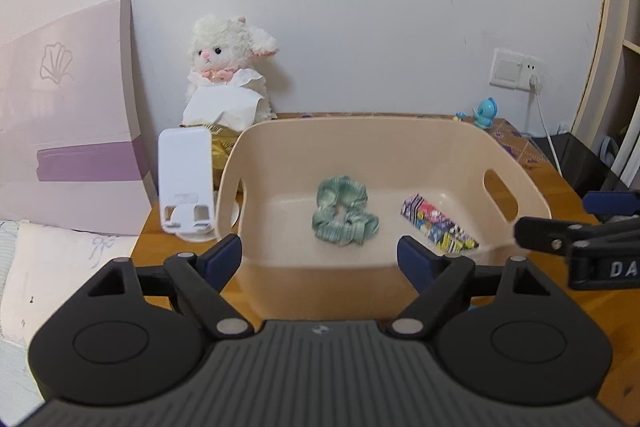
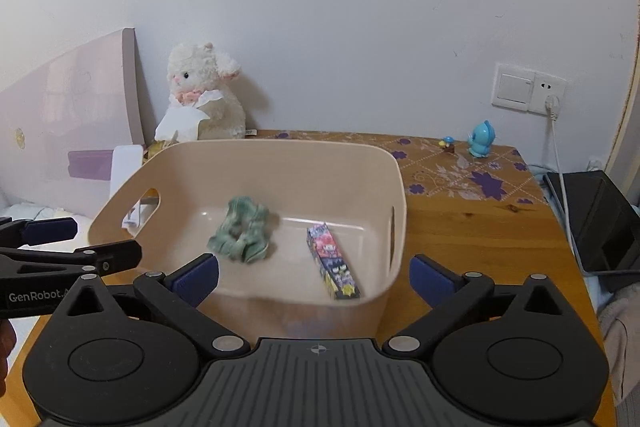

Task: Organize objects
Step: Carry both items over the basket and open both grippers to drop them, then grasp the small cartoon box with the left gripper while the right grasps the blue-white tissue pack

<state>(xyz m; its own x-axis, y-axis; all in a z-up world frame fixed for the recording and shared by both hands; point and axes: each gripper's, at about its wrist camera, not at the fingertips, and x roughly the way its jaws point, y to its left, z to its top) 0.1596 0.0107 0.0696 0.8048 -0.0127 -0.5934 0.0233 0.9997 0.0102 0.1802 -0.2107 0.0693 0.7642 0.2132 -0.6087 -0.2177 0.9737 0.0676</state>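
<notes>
Beige bin (image 2: 256, 163); inside it mint-green striped scrunchie (image 2: 240, 235), right of that a multicolour cartoon-print box (image 2: 332, 267). Behind bin: white plush lamb (image 2: 204, 99).

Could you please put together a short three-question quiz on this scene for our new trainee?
1. True or false: both grippers are open and hold nothing.
2. Which two items lie inside the beige bin?
3. Multiple choice: the blue figurine stands A) in the bin, B) on the table near the wall, C) on the plush lamb.

Key: 1 true: left gripper, right gripper. 2 green scrunchie, patterned packet. 3 B.
</notes>
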